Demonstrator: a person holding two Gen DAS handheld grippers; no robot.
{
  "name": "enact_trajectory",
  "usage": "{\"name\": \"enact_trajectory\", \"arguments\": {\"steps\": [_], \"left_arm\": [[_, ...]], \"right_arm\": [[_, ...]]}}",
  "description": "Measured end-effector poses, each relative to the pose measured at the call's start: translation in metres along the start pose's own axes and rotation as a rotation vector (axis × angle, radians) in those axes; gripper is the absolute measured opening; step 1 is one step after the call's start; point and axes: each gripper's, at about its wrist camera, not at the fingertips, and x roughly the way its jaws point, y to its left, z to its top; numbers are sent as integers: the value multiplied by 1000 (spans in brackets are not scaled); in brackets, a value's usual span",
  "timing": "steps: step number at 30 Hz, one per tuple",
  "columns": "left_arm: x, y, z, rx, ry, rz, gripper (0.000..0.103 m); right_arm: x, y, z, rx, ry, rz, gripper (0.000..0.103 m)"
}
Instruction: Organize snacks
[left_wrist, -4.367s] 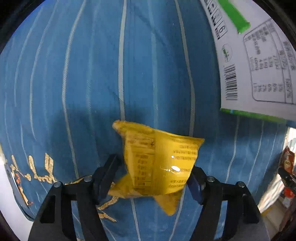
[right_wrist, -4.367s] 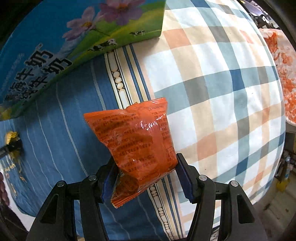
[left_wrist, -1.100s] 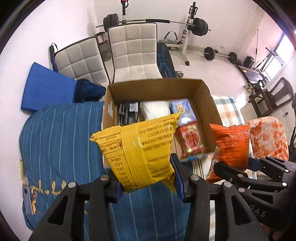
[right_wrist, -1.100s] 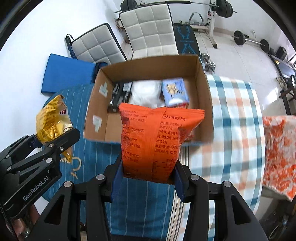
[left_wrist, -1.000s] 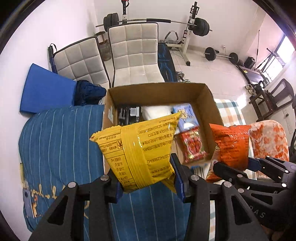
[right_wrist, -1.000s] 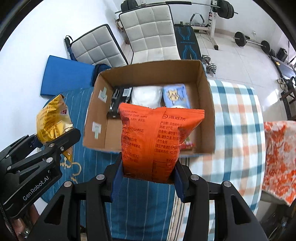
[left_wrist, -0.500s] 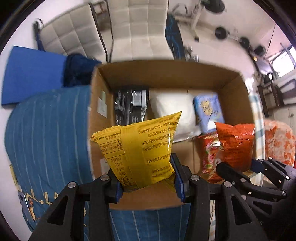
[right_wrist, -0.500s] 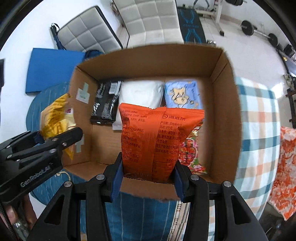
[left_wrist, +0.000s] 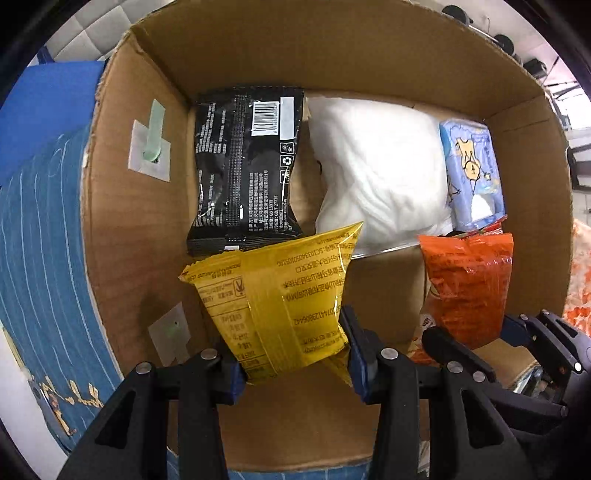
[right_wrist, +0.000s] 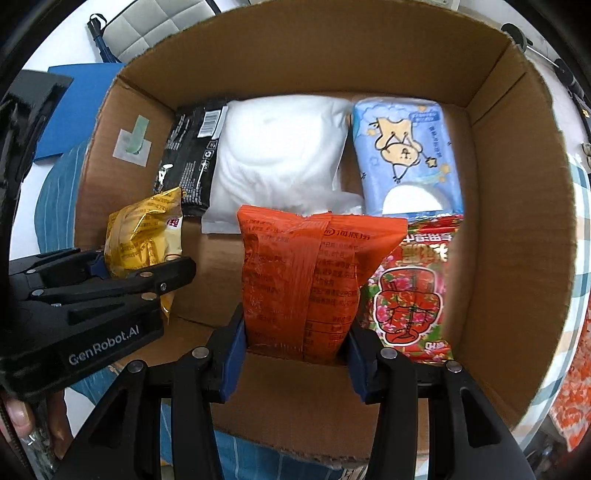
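We have lowered both grippers into the box (right_wrist: 517, 184) from above it, the left gripper (left_wrist: 291, 365) with fingers clamped on a yellow packet (left_wrist: 273, 295), the right gripper (right_wrist: 295, 362) clamped on an orange packet (right_wrist: 306, 280), both seemingly ready for release beside packed snacks.

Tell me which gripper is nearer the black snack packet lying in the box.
Left. The left gripper, shut on the yellow packet, hangs just in front of the black packet; the right gripper, holding the orange packet, is further right, across the box.
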Motion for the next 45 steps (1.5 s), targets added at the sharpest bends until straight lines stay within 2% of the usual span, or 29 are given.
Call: {"name": "enact_trajectory", "arguments": {"steps": [7,16,23,25,28,29,31,36,45], "left_arm": [[8,-6,4,11,12,17,42],[-1,-15,-1,-14,6,34,44],[-19,-12,-8,-38,-38,27,63],[-24,-13,-10,-44,-48,21,69],[-35,-14,-15,-51,-78,22,81],[-39,-12,-18,-54,-87,23,89],[-49,-12,-23,-62,-112,26,100],[-72,-11,-34,-60,-172,51,101],[-98,-12,-56,-68,-237,49,102]], "right_arm": [[12,2,3,-6,14,-10,50],[20,7,8,-11,23,-6,52],[13,2,6,2,10,-10,61],[8,0,5,6,0,-19,67],[-4,-4,0,5,-30,-46,80],[-8,-5,-1,6,-40,-55,84],[-17,-6,-4,2,-63,-78,86],[-42,-9,-9,7,-103,-127,102],[-79,-17,-30,44,-135,-146,103]]}}
